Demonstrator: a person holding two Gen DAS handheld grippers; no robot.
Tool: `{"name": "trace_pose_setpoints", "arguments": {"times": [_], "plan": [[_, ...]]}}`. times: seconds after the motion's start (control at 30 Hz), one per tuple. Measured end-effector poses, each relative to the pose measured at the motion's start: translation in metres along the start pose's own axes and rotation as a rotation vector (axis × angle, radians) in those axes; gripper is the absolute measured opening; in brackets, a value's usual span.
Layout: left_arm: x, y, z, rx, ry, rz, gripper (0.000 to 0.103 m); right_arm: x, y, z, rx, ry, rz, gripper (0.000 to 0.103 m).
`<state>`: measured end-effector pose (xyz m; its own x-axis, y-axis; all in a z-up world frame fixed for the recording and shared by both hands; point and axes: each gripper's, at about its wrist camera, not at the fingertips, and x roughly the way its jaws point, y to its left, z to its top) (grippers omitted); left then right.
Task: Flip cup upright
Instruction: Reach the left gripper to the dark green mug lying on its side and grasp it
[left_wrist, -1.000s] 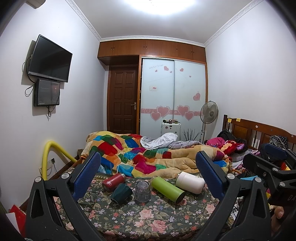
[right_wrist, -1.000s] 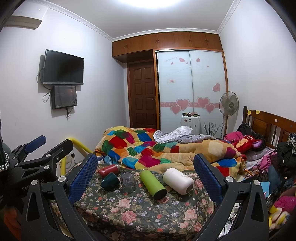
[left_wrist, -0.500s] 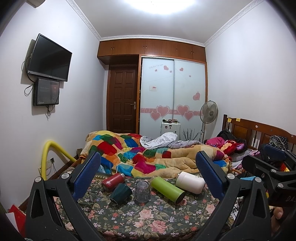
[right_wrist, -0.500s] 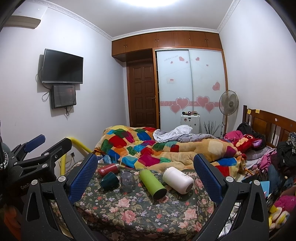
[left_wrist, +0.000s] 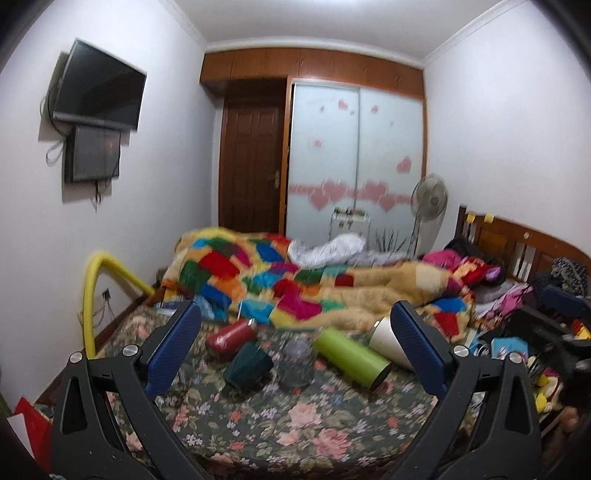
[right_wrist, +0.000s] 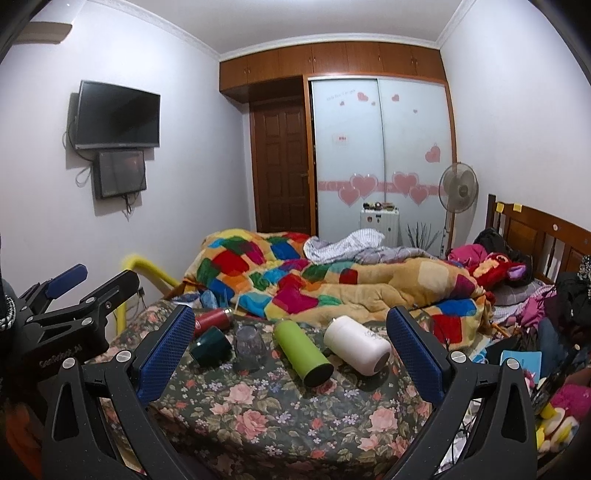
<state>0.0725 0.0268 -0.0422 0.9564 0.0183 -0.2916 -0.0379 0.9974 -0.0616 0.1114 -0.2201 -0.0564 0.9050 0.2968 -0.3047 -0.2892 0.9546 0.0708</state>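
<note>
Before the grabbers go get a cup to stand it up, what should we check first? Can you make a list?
1. Left gripper open and empty: ok.
2. Right gripper open and empty: ok.
3. Cups already upright: not ok. The lime green cylinder bottle, white cylinder tumbler, dark green cup and red bottle lie on their sides.
4. Clear glass cup right way up: cannot tell.
5. Left camera picture sharp: not ok, blurred.

Five drinking vessels: three bottles (right_wrist: 302, 352), one mug (right_wrist: 211, 347), one glass (right_wrist: 248, 345)
</note>
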Motion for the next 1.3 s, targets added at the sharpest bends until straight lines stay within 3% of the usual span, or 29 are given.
{"name": "trace_pose_setpoints", "arguments": {"times": [0.17, 0.33, 0.6, 0.97, 1.3], "plan": [[0.074, 0.026, -0.028, -0.004, 0.187, 0.033, 0.103, 0.027, -0.008, -0.008, 0.011, 0.071, -0.013, 0.103], [0.160, 0.052, -0.071, 0.032, 0.409, 0.011, 0.103, 0.058, -0.018, -0.016, 0.029, 0.158, -0.026, 0.103], [0.252, 0.077, -0.119, 0.071, 0.630, -0.048, 0.093, 0.098, -0.025, -0.026, 0.027, 0.256, -0.044, 0.103], [0.301, 0.084, -0.142, 0.102, 0.703, -0.121, 0.085, 0.135, -0.019, -0.034, 0.009, 0.325, -0.042, 0.103], [0.315, 0.089, -0.150, 0.084, 0.705, -0.108, 0.070, 0.141, -0.017, -0.035, -0.003, 0.345, -0.050, 0.103]]}}
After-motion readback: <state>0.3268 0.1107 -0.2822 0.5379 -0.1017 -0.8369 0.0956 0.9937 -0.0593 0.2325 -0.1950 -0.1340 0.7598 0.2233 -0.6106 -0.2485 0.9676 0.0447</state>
